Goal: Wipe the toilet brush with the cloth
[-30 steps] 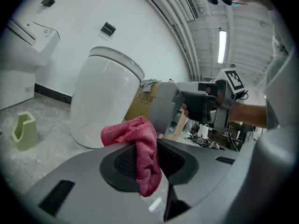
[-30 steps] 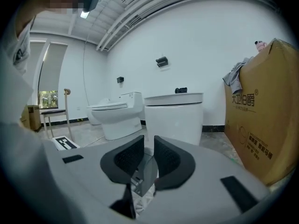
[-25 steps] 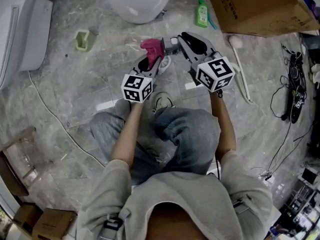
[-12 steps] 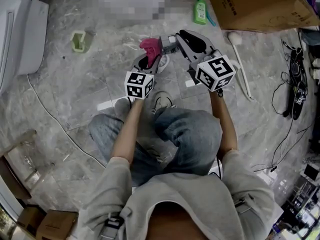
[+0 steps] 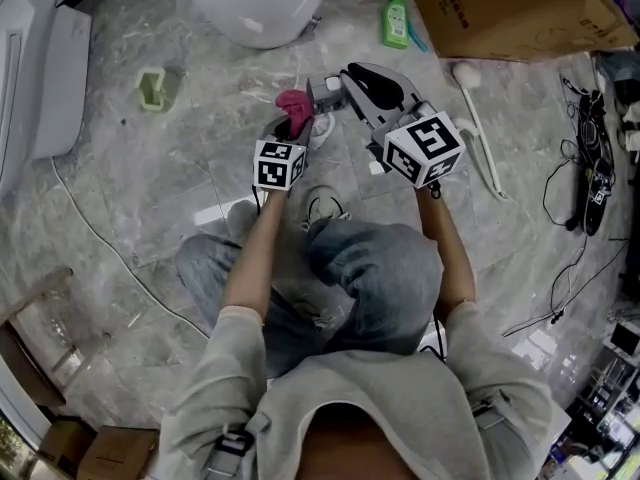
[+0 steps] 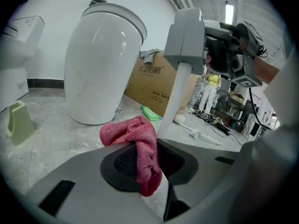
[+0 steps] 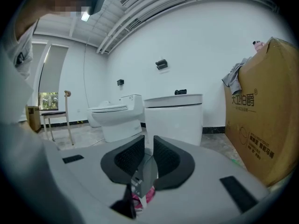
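Both are clamped: L gripper (image 6: 149, 168) on pink cloth (image 6: 134, 135), R gripper (image 7: 143, 166) on toilet brush (image 6: 187, 40); grip may be lost if wiped too hard.

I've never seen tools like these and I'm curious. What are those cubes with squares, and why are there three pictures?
A person is down on a bathroom floor, holding a grabbing tool in each hand. The cubes are part of those tools. One picture comes from a camera on the person's head, looking down. The other two come from cameras riding on the tools. The left tongs pinch a pink cloth. The right tongs are shut on the top of a toilet brush, whose white stem reaches down to the cloth. On the floor stand a toilet, a green bottle and a cardboard box.
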Available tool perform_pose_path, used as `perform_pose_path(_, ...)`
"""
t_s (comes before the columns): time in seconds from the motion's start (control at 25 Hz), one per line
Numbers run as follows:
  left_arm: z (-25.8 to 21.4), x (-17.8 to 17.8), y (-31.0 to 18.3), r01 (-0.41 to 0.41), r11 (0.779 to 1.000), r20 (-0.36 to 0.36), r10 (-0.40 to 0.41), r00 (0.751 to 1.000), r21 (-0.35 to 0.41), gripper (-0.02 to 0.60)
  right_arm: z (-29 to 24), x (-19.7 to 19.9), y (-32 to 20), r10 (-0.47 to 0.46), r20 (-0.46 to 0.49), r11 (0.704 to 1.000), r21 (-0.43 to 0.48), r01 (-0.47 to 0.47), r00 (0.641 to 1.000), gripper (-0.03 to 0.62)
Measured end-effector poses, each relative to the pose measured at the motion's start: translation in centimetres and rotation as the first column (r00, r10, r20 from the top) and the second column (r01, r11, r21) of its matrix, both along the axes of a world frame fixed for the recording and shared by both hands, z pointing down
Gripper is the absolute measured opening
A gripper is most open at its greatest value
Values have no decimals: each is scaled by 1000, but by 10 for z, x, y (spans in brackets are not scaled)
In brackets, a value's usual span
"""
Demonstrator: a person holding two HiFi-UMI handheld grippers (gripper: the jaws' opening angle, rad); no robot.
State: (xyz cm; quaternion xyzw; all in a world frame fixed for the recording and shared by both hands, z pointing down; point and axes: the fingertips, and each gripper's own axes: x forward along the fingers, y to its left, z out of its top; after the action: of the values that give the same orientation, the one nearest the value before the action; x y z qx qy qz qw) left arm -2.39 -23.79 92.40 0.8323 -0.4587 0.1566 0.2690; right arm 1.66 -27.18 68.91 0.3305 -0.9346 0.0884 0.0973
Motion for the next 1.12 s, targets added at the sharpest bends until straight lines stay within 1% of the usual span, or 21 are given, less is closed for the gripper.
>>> perform_pose_path(0.08,7,0,2,-6,1000,9,6,1000,-21,100,1,0,1,-1,-3,1000,0,1,1000,77)
perform_pose_path(0.16,4,-2,4,-5,1000,12,5,1000,-14,100,0,0,1,1,-4,1000,-1,-1,1000,77)
perform_pose_path(0.28,-14,-7,6,17,999,1,-17,1000,36,100,-1,0,2,2,-4,1000,1,-2,1000,77)
perform_pose_path(0.44,-45,-16,14,77,992,-41,-74,996,98,100,1,2,3,11,-4,1000,0,-11,1000,74)
perform_pose_path(0.56,-67,-17,22,103,986,-72,-94,993,132,100,1,2,1,14,-6,1000,0,-14,1000,74)
perform_pose_path(0.84,-109,-9,33,104,972,-118,-81,990,209,100,2,1,0,20,-7,1000,5,-20,1000,74)
perform_pose_path(1.12,-108,4,26,91,973,-134,-63,989,211,100,2,5,-2,45,-7,999,2,-45,999,73)
